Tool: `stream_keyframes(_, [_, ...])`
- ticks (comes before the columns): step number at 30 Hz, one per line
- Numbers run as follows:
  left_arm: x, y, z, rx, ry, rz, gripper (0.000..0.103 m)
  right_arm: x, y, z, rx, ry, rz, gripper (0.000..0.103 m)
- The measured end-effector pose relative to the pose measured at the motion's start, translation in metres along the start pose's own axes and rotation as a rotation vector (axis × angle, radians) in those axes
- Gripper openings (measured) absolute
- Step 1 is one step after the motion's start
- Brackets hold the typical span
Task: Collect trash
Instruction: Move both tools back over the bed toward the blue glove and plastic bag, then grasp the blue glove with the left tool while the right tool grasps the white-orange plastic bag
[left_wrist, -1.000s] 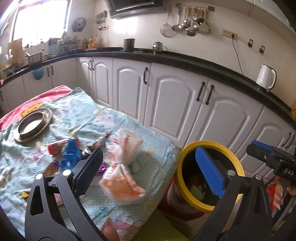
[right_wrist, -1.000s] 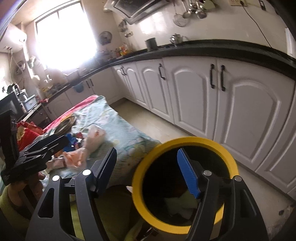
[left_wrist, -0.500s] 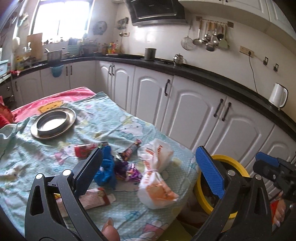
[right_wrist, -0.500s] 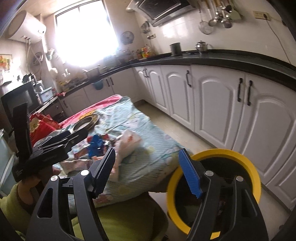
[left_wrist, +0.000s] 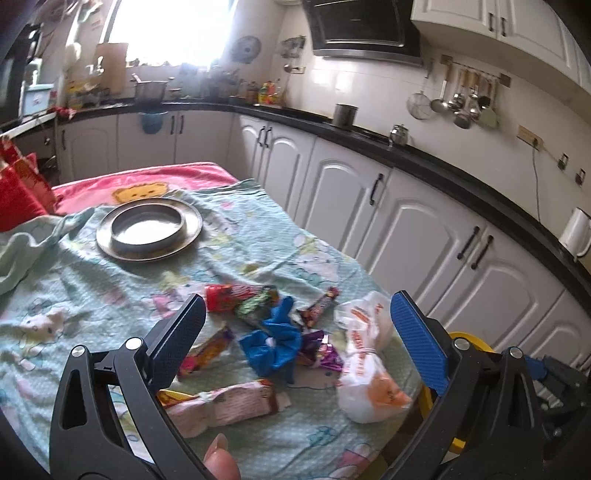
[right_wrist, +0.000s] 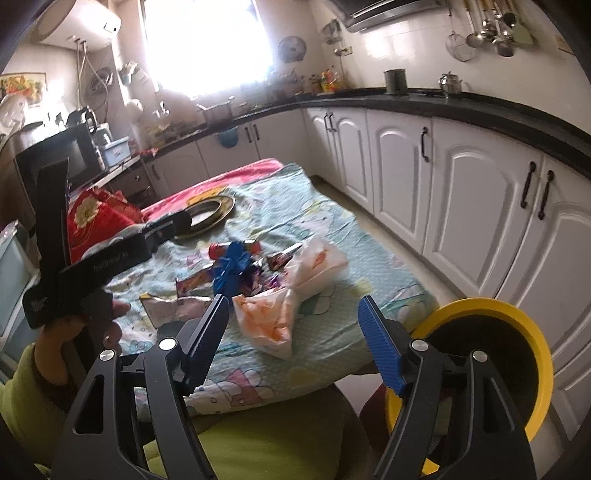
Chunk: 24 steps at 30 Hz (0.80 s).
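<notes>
The left hand-held gripper (left_wrist: 295, 325) is hovering with its jaws standing apart and nothing between the pads, pointing down at a heap of trash on the tabletop (left_wrist: 110, 295), which is draped in a pale green cartoon-print cloth. The right hand-held gripper (right_wrist: 291, 332) is likewise gaping wide and gripping nothing.

The trash is lying near the tabletop's near edge: a white and orange plastic bag (left_wrist: 369, 369), a crumpled blue wrapper (left_wrist: 275, 343), a red wrapper (left_wrist: 229, 295), and a pale pink packet (left_wrist: 229, 402) closest to the camera.

A yellow-rimmed bin (right_wrist: 491, 365) is standing on the floor just beside the tabletop's corner; its inside is too dark to make out any contents. Farther back, a metal plate (left_wrist: 147, 229) is sitting on the cloth, holding nothing visible.
</notes>
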<state>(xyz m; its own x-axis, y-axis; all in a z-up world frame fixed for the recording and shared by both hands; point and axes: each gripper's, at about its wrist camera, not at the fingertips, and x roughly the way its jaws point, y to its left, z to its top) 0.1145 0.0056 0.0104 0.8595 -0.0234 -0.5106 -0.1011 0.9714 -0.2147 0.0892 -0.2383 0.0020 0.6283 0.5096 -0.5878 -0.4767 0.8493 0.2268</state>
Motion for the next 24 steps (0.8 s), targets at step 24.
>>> stream_keyframes(24, [0.050,0.031,-0.022,-0.024,0.199,-0.063,0.054,0.109,0.025,-0.013,-0.044,0.231,0.026,0.071])
